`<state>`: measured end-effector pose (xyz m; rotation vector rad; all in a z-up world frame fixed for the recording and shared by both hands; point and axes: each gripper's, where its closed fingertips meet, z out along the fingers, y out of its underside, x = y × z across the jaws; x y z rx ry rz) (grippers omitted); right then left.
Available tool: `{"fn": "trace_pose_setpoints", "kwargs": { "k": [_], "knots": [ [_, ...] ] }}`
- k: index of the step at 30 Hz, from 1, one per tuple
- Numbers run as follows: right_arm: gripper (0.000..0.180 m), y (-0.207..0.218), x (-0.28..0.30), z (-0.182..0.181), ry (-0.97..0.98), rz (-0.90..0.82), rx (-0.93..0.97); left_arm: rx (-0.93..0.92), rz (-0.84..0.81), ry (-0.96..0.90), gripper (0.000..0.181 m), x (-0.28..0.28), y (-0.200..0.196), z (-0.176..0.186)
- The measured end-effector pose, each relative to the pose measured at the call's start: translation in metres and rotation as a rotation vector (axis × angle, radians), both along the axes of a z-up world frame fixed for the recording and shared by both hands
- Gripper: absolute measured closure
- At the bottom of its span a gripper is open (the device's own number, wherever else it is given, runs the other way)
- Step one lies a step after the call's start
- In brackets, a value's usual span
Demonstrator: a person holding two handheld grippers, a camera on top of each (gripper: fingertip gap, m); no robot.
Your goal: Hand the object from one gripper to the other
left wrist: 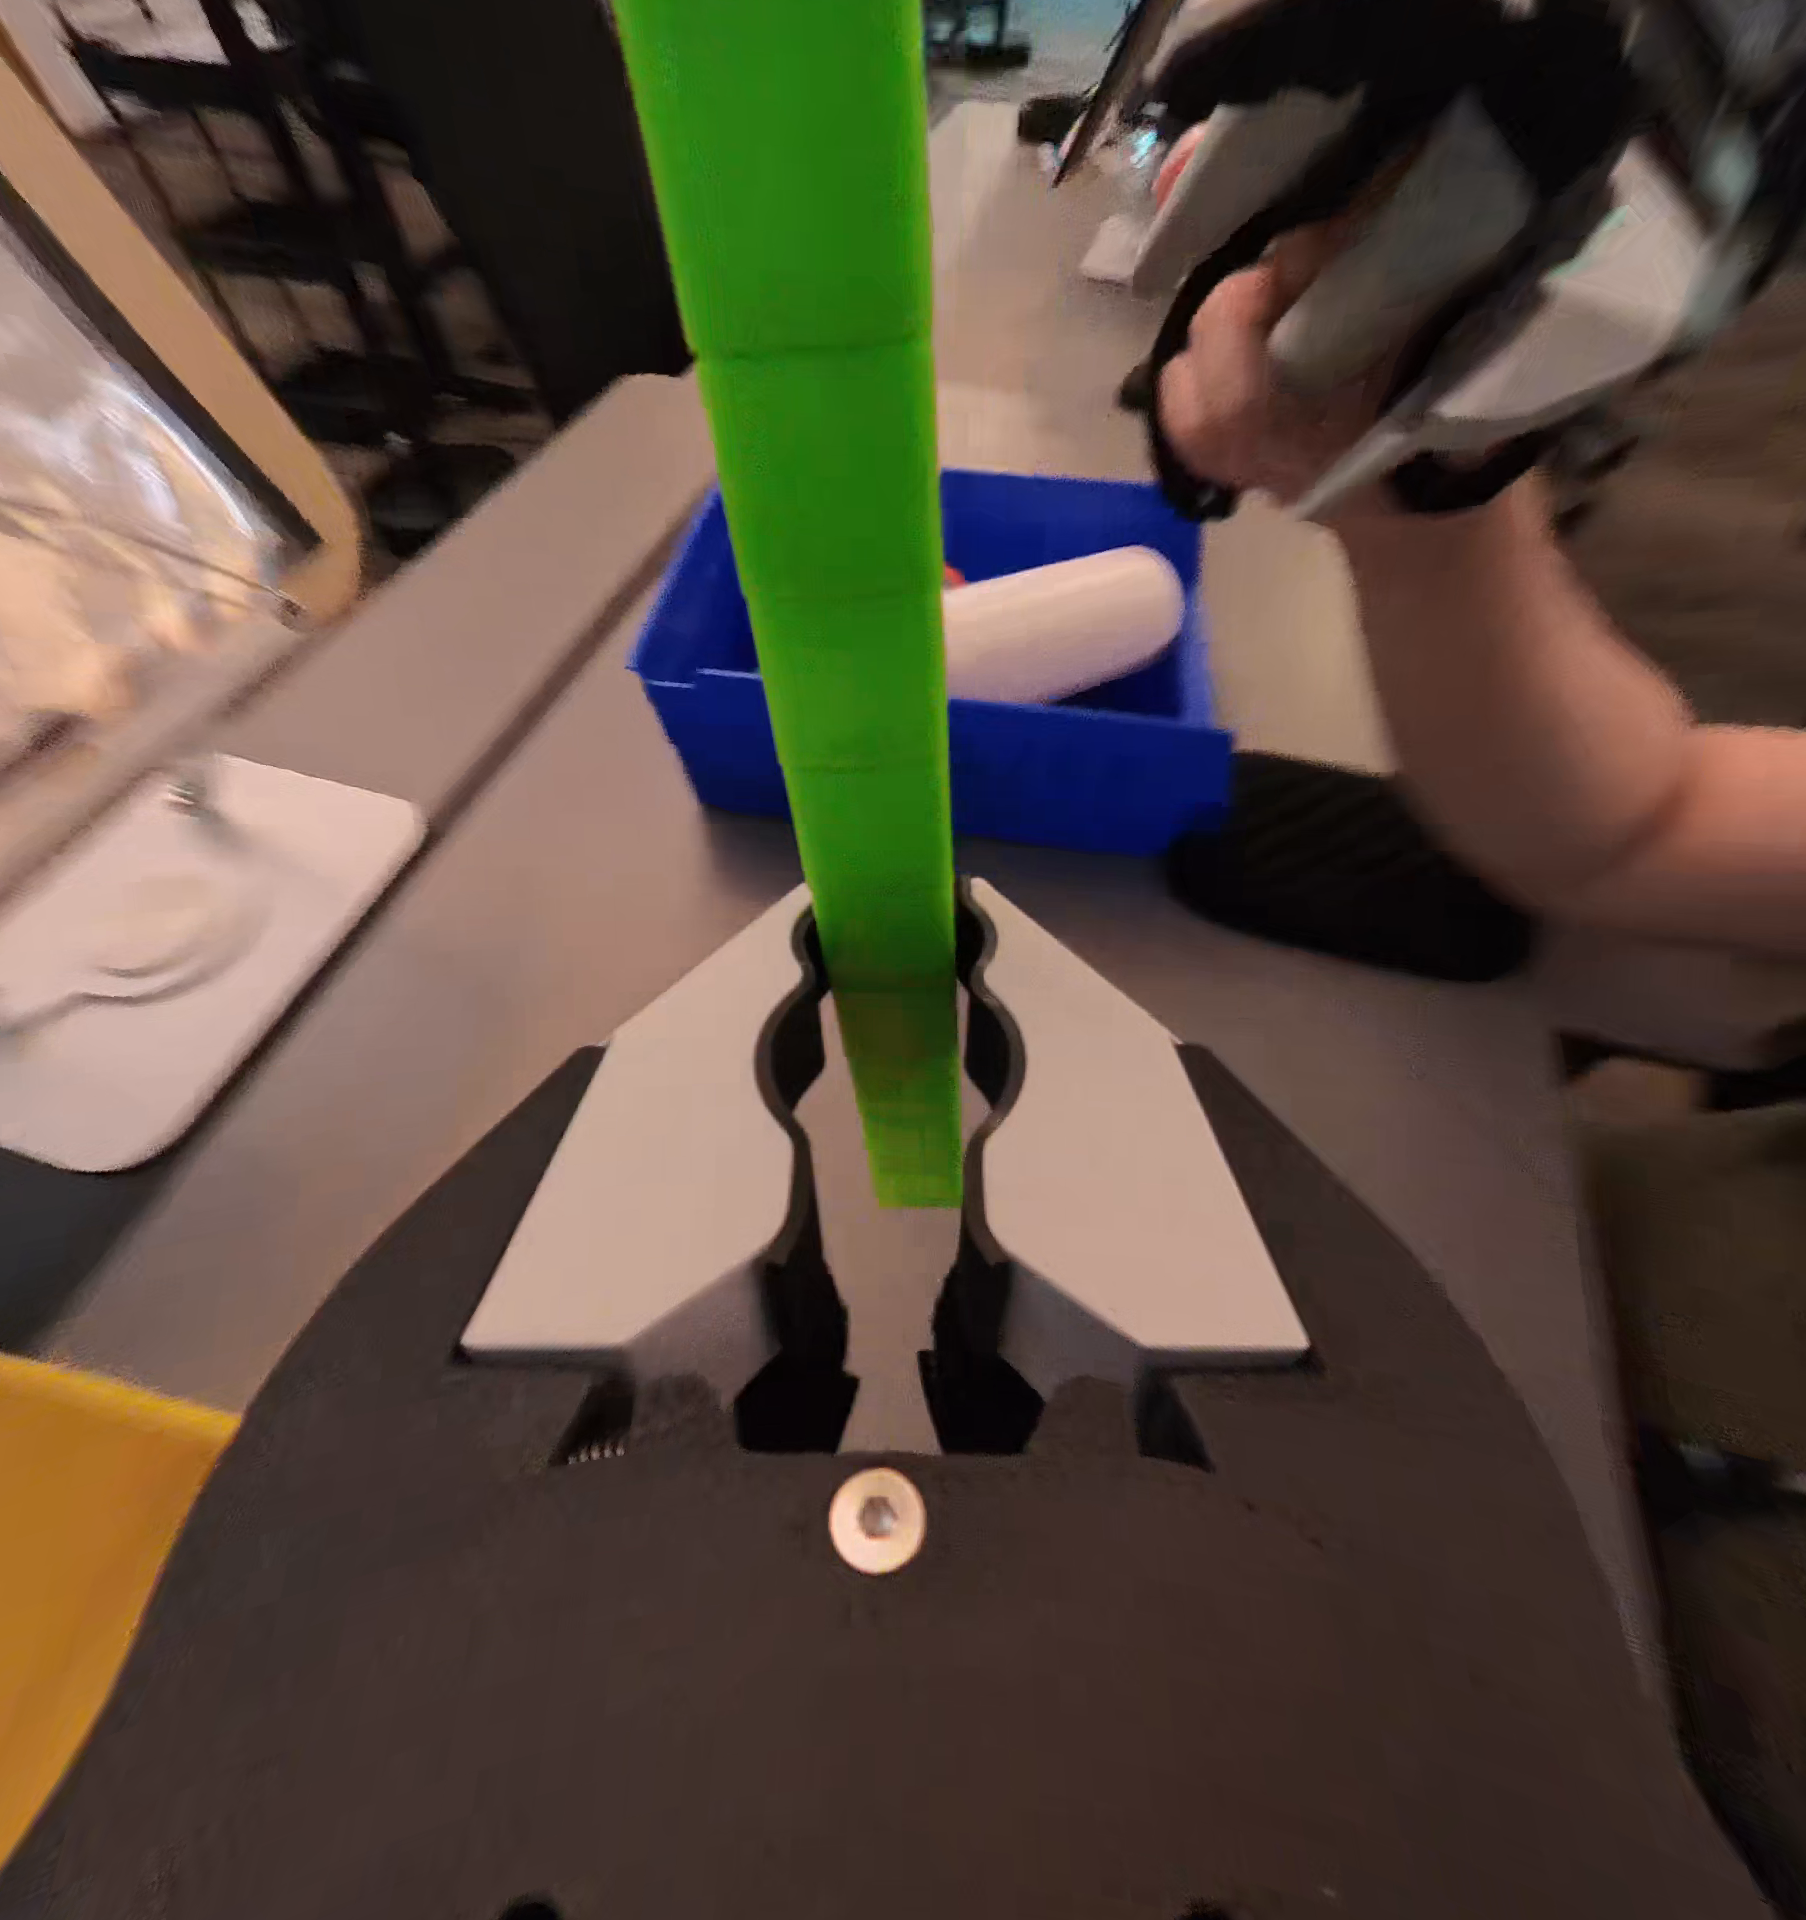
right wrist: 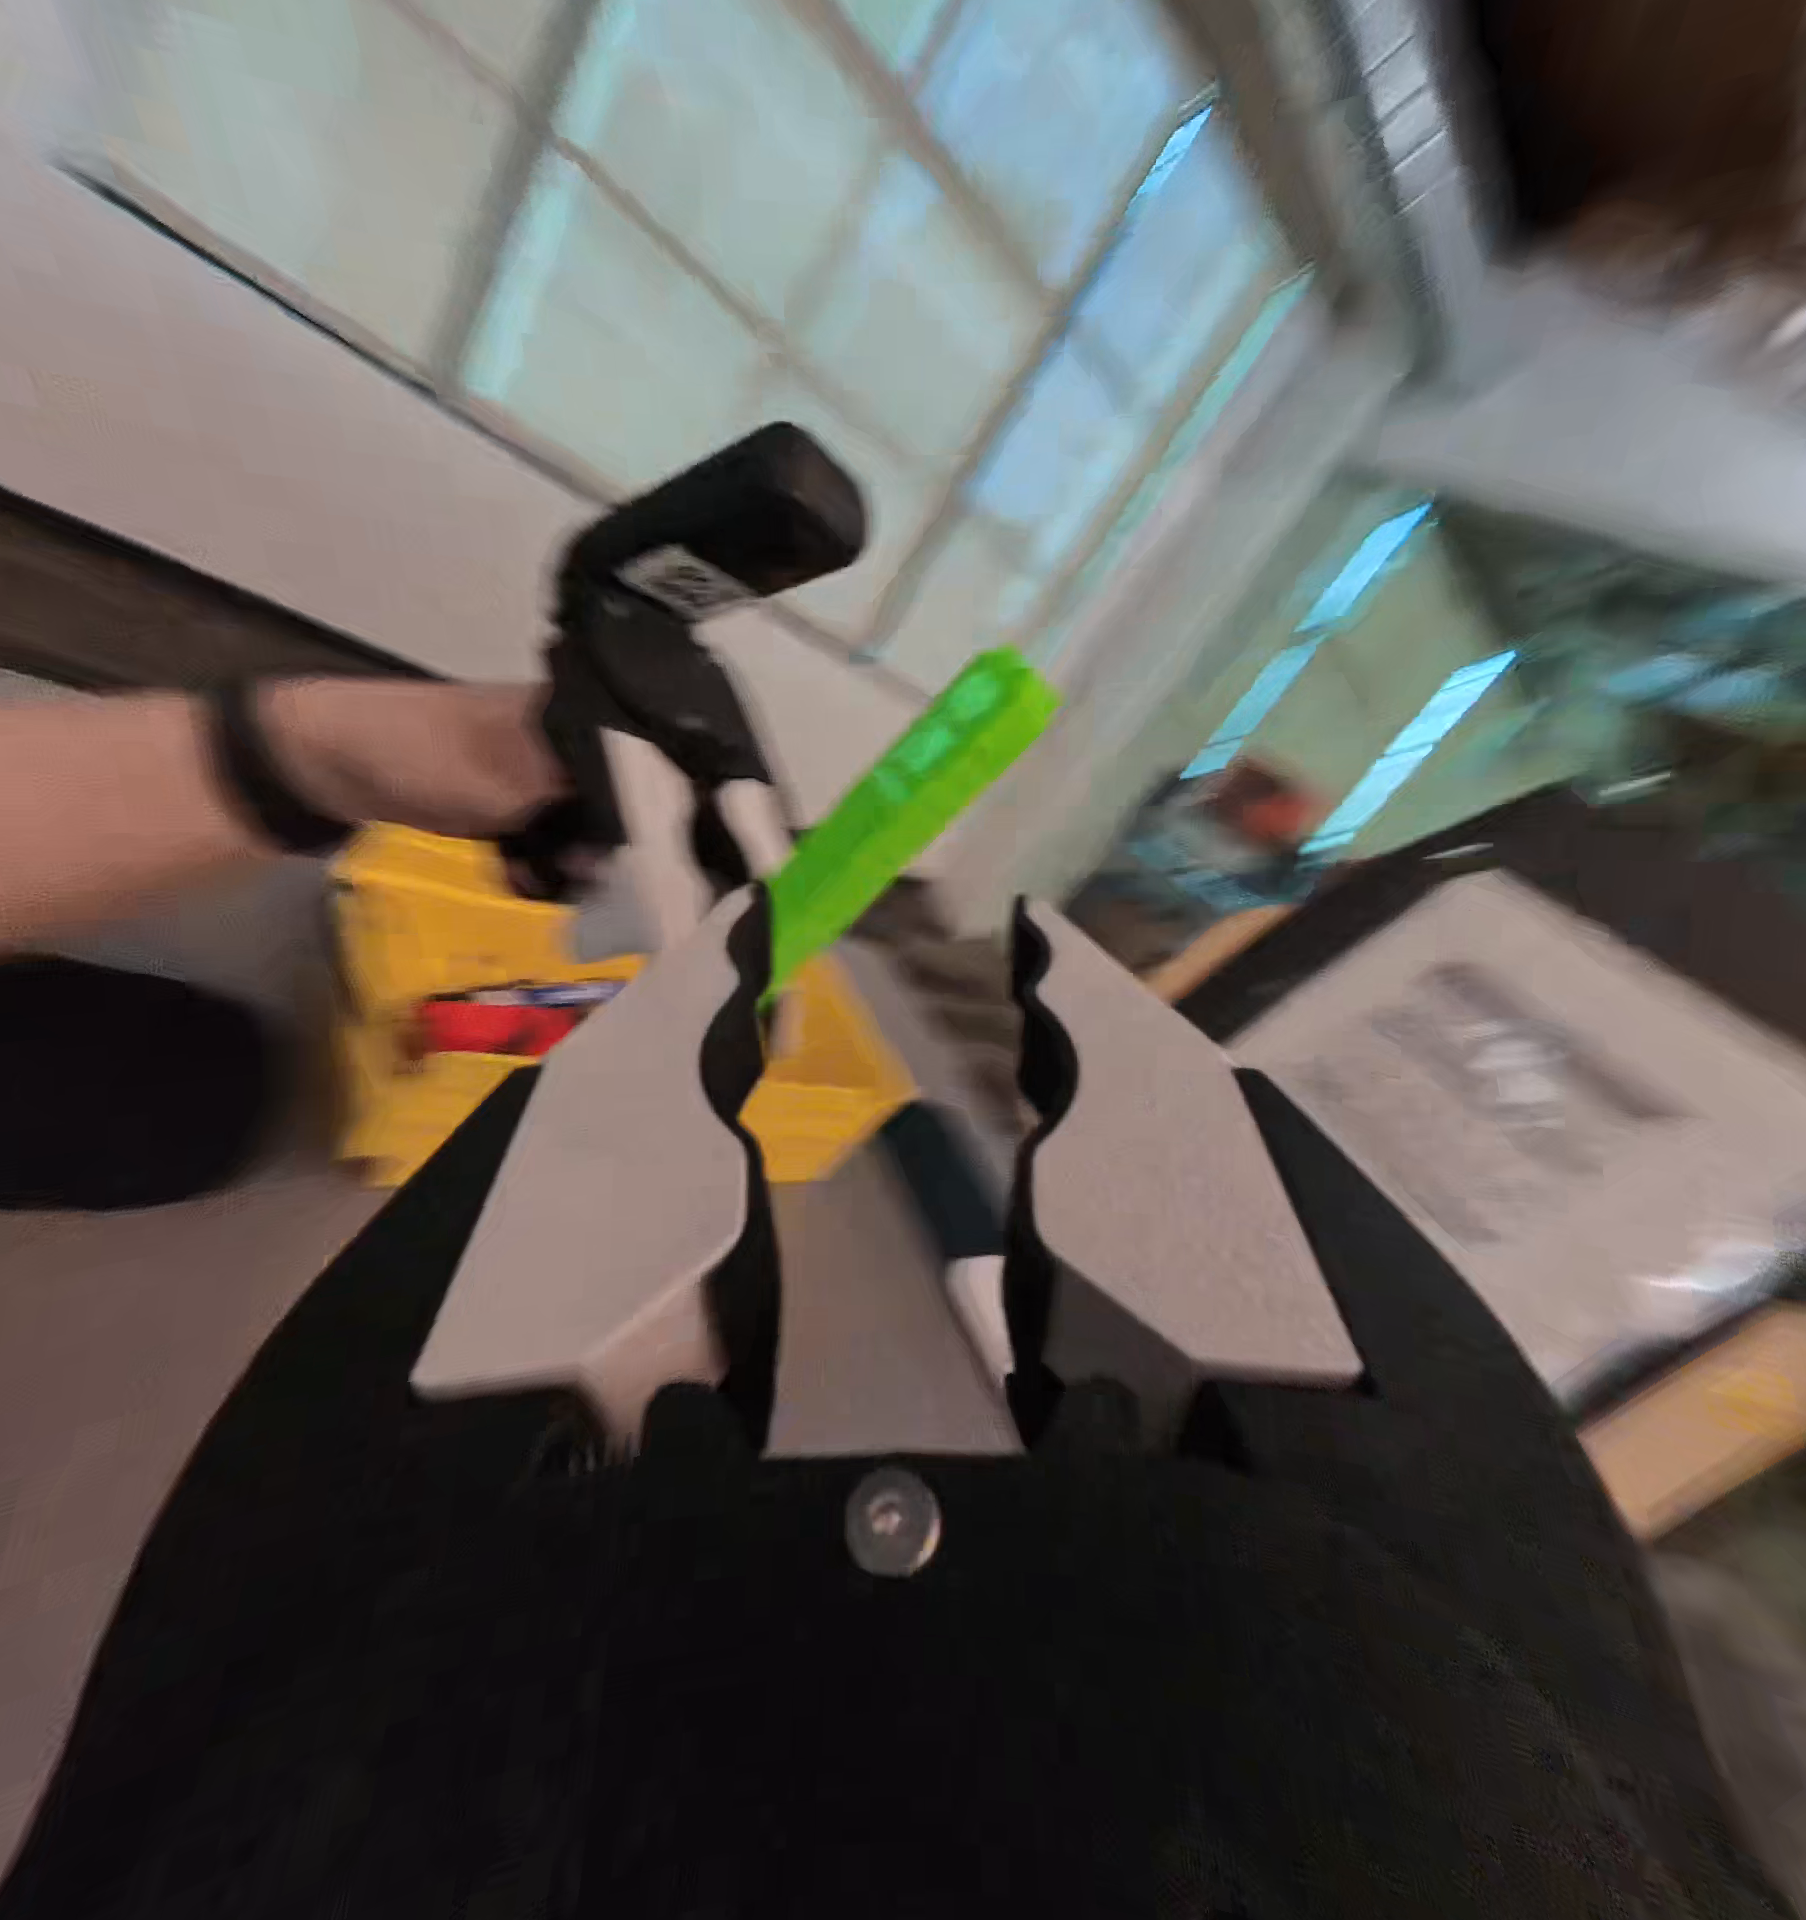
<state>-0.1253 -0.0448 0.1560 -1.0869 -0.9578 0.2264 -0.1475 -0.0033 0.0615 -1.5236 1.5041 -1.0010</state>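
A long bright green bar [left wrist: 826,540] made of stacked segments stands upright between the fingers of my left gripper [left wrist: 883,914], which is shut on its lower end. In the right wrist view the same green bar [right wrist: 909,790] tilts up to the right, held by the left gripper [right wrist: 764,862] in a person's hand. My right gripper [right wrist: 883,925] is open and empty, close to the bar's lower part. The right gripper also shows at the upper right of the left wrist view [left wrist: 1450,260], held in a hand, apart from the bar.
A blue bin [left wrist: 982,769] holding a white cylinder [left wrist: 1065,623] sits on the grey table [left wrist: 463,987] beyond the bar. A yellow bin [right wrist: 431,956] holds a red item [right wrist: 494,1023]. A white stand base [left wrist: 151,966] is at the left. A black pad [left wrist: 1346,862] lies by the blue bin.
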Motion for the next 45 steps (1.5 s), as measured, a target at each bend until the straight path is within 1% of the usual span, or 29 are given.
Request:
{"fn": "trace_pose_setpoints", "kwargs": {
  "k": [1, 2, 3, 4, 6, 8, 9, 11, 12, 15, 16, 18, 22, 27, 28, 29, 31, 32, 33, 35, 36, 37, 38, 40, 42, 44, 45],
  "knots": [
    [0.122, -0.005, -0.003, -0.005, 0.005, 0.071, -0.118, 0.086, 0.015, 0.011, 0.161, 0.000, 0.003, -0.001],
    [0.111, -0.008, -0.002, -0.011, -0.005, 0.098, -0.199, 0.167, 0.037, 0.026, 0.161, 0.000, 0.007, -0.002],
    [0.107, -0.010, 0.000, -0.017, -0.038, 0.101, -0.243, 0.248, 0.068, 0.052, 0.161, 0.000, 0.012, -0.004],
    [0.107, -0.010, 0.004, -0.022, -0.082, 0.075, -0.246, 0.336, 0.099, 0.091, 0.161, -0.001, 0.017, -0.007],
    [0.106, -0.006, 0.014, -0.026, -0.172, -0.027, -0.185, 0.519, 0.153, 0.182, 0.161, -0.003, 0.025, -0.014],
    [0.105, -0.009, 0.015, -0.028, -0.250, -0.079, -0.136, 0.676, 0.195, 0.251, 0.161, -0.002, 0.030, -0.017],
    [0.104, -0.009, 0.016, -0.031, -0.296, -0.110, -0.115, 0.726, 0.200, 0.280, 0.161, 0.000, 0.031, -0.020],
    [0.105, -0.009, 0.016, -0.039, -0.413, -0.164, -0.057, 0.752, 0.193, 0.335, 0.161, 0.005, 0.028, -0.028],
    [0.107, -0.008, 0.016, -0.044, -0.476, -0.188, -0.020, 0.764, 0.189, 0.359, 0.161, 0.007, 0.028, -0.032],
    [0.127, -0.007, 0.015, -0.048, -0.610, -0.246, 0.112, 0.850, 0.181, 0.406, 0.161, 0.011, 0.028, -0.039],
    [0.130, -0.005, 0.015, -0.050, -0.634, -0.260, 0.127, 0.867, 0.176, 0.415, 0.160, 0.012, 0.027, -0.040],
    [0.133, -0.004, 0.015, -0.055, -0.649, -0.249, 0.101, 0.889, 0.162, 0.415, 0.161, 0.015, 0.023, -0.040],
    [0.152, -0.009, 0.011, -0.061, -0.671, -0.195, 0.111, 0.928, 0.139, 0.422, 0.160, 0.015, 0.018, -0.038],
    [0.157, -0.019, 0.006, -0.070, -0.728, -0.152, 0.088, 1.023, 0.126, 0.400, 0.160, 0.010, 0.015, -0.037],
    [0.159, -0.019, 0.006, -0.071, -0.752, -0.160, 0.091, 1.056, 0.136, 0.384, 0.158, 0.008, 0.016, -0.033],
    [0.159, -0.019, 0.006, -0.070, -0.774, -0.178, 0.111, 1.076, 0.154, 0.365, 0.143, 0.005, 0.017, -0.027],
    [0.159, -0.017, 0.007, -0.064, -0.805, -0.238, 0.177, 1.020, 0.210, 0.331, 0.112, -0.003, 0.019, -0.013],
    [0.159, -0.015, 0.009, -0.060, -0.818, -0.278, 0.208, 0.959, 0.231, 0.311, 0.100, -0.008, 0.020, -0.007],
    [0.159, -0.013, 0.011, -0.056, -0.832, -0.314, 0.239, 0.903, 0.249, 0.276, 0.095, -0.013, 0.020, 0.001],
    [0.159, -0.010, 0.014, -0.048, -0.865, -0.380, 0.310, 0.809, 0.315, 0.156, 0.097, -0.025, 0.026, 0.023],
    [0.159, -0.009, 0.016, -0.046, -0.887, -0.411, 0.339, 0.730, 0.340, 0.081, 0.099, -0.029, 0.029, 0.033],
    [0.159, -0.007, 0.019, -0.045, -0.908, -0.444, 0.356, 0.615, 0.344, 0.004, 0.100, -0.032, 0.030, 0.039],
    [0.159, -0.004, 0.022, -0.043, -0.923, -0.479, 0.370, 0.476, 0.327, -0.066, 0.097, -0.032, 0.031, 0.042],
    [0.159, -0.002, 0.024, -0.039, -0.946, -0.525, 0.404, 0.181, 0.266, -0.175, 0.092, -0.030, 0.033, 0.042],
    [0.159, -0.002, 0.024, -0.034, -0.943, -0.543, 0.437, -0.058, 0.193, -0.255, 0.091, -0.028, 0.036, 0.038],
    [0.159, -0.003, 0.024, -0.033, -0.943, -0.550, 0.446, -0.211, 0.162, -0.311, 0.091, -0.026, 0.045, 0.032],
    [0.159, -0.003, 0.023, -0.032, -0.945, -0.554, 0.452, -0.256, 0.178, -0.321, 0.087, -0.027, 0.054, 0.026]
  ]
}}
